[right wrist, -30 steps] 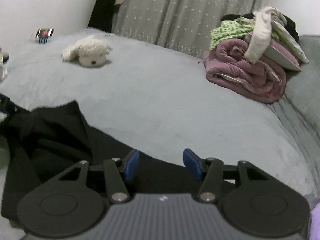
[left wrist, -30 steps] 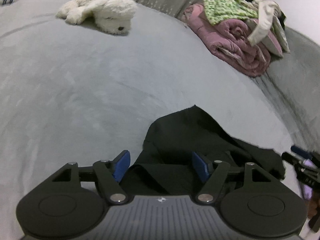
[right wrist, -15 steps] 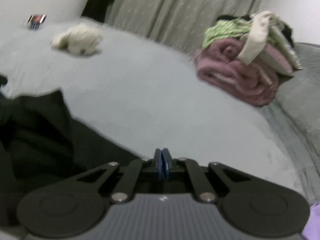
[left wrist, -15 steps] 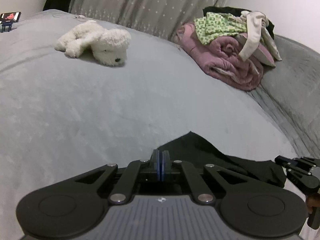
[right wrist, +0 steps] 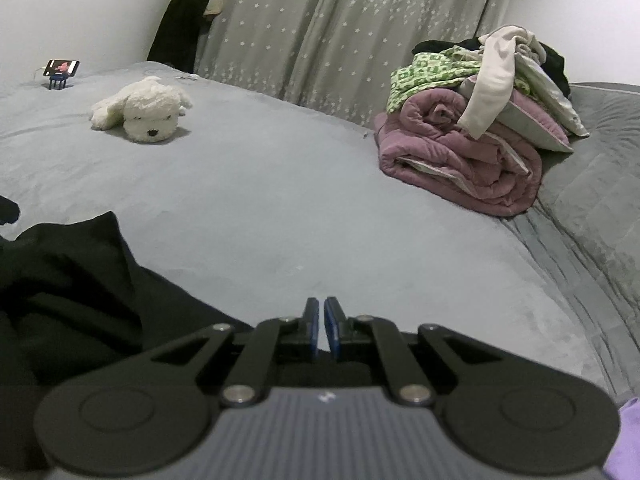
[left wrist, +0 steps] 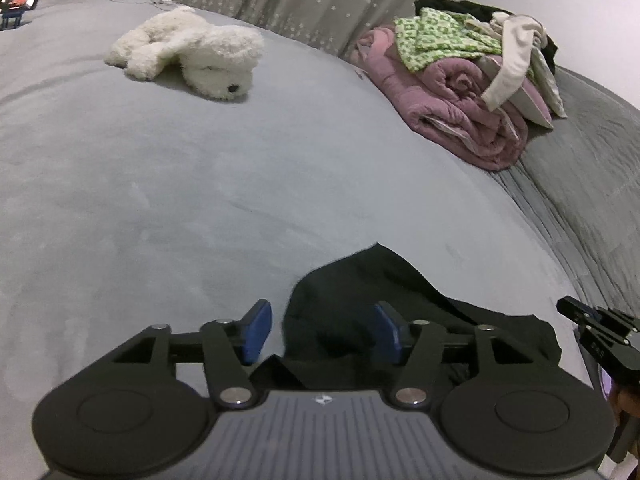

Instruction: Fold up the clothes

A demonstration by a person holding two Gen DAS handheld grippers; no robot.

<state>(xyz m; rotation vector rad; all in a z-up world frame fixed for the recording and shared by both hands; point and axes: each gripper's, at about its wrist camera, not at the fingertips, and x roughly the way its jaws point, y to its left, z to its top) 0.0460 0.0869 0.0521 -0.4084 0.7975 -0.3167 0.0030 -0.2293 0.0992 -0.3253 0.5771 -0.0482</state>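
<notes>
On the grey bed (left wrist: 224,184), near its front edge, lies the black garment (left wrist: 384,308), rumpled and bunched, not yet laid flat. The left tongs (left wrist: 320,334) hover over it with their blue pads well apart and opening further; cloth lies under and between the pads, but neither pad presses on it. The right tongs (right wrist: 321,328) sit at the garment's other side with their pads nearly together, only a thin slit between them. Nothing can be seen pinched there; the dark cloth runs beneath the linkage, and whether a hem is caught low in the pads is hidden.

Farther back rest a white plush dog (left wrist: 192,52) and a heap of other laundry (left wrist: 460,92), a rolled mauve quilt with a green print piece and pale items on top, all well apart from the garment. A phone on a stand (right wrist: 61,72) sits at the far left.

The likely trouble is this: the garment is dark and folded on itself, so an edge is hard to tell from a crease. If the left tongs close on a mid-panel bulge instead of a hem, lifting would drag several layers and worsen the tangle. If the right tongs hold nothing, one-sided pulling would slide the whole piece toward the bed's edge and off it
</notes>
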